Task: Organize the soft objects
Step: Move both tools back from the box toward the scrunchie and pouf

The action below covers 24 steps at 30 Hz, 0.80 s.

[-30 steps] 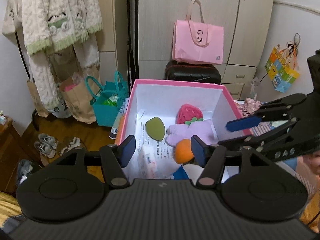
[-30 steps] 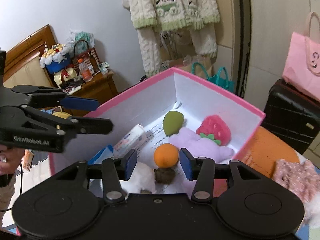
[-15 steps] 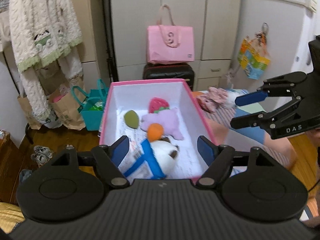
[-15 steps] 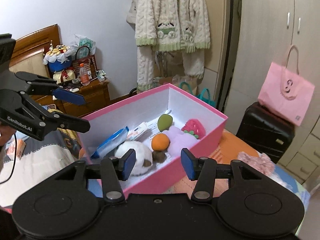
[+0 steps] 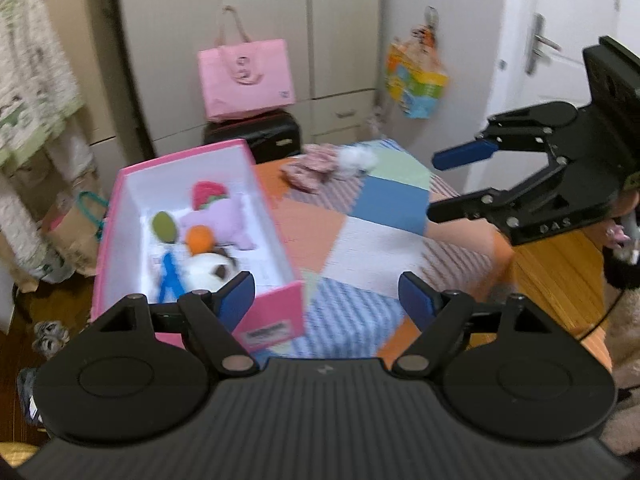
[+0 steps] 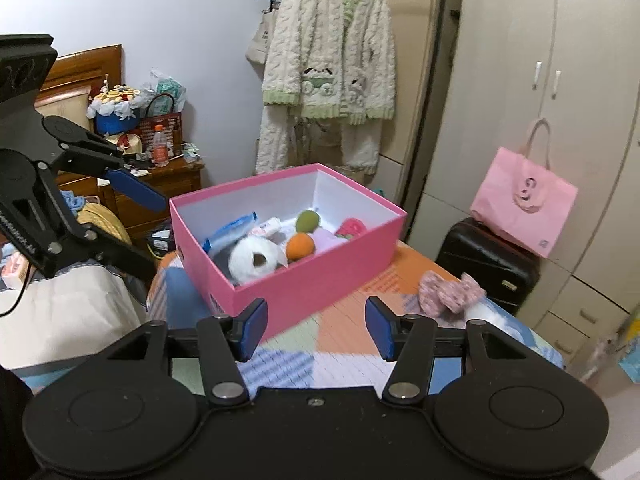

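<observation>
Patchwork quilt [image 6: 340, 332] | rectangular pink box [image 6: 320, 276], plush toys | both hand-held grippers [image 5: 326, 296] [image 6: 316, 330] opening, empty

place: home bedroom | cues: wooden headboard [image 6: 76, 76]; cluttered nightstand [image 6: 168, 184]; cream knitted cardigan [image 6: 328, 64] on hanger; pale wardrobe [image 6: 560, 80]; black suitcase [image 6: 484, 264] under pink tote bag [image 6: 520, 204]; patchwork bedspread [image 5: 380, 216]

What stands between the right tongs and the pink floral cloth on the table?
Nothing visible. The right tongs are opening and empty, and only bare patchwork table lies between them and the floral cloth. The pink box stands off to the left, clear of that path.
</observation>
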Each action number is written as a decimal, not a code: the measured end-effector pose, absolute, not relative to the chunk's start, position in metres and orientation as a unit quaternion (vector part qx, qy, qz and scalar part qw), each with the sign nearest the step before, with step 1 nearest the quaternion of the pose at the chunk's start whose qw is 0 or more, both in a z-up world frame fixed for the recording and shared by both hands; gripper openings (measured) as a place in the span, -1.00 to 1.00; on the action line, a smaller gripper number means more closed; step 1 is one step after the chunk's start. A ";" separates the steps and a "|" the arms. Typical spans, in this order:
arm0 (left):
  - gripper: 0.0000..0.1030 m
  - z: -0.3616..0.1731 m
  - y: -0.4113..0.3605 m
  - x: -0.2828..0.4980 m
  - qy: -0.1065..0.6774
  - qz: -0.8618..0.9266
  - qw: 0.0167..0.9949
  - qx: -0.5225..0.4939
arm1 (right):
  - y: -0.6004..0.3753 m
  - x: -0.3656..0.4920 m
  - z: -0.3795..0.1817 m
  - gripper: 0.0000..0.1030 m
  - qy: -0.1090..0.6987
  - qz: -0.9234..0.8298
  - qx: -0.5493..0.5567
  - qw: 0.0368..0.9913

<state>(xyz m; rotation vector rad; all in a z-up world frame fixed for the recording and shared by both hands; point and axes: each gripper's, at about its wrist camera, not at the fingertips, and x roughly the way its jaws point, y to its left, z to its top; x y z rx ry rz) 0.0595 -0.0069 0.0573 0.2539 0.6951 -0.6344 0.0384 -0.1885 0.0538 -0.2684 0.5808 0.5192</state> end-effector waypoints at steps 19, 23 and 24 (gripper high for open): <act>0.55 0.016 -0.117 0.089 0.302 -0.309 0.898 0.087 | -0.283 0.044 0.007 0.18 0.247 0.200 -0.094 0.944; 0.55 0.004 -0.135 0.118 0.307 -0.290 0.904 0.071 | -0.298 0.070 -0.008 0.18 0.237 0.207 -0.084 0.945; 0.55 0.002 -0.139 0.127 0.310 -0.287 0.904 0.062 | -0.303 0.076 -0.012 0.19 0.234 0.206 -0.080 0.947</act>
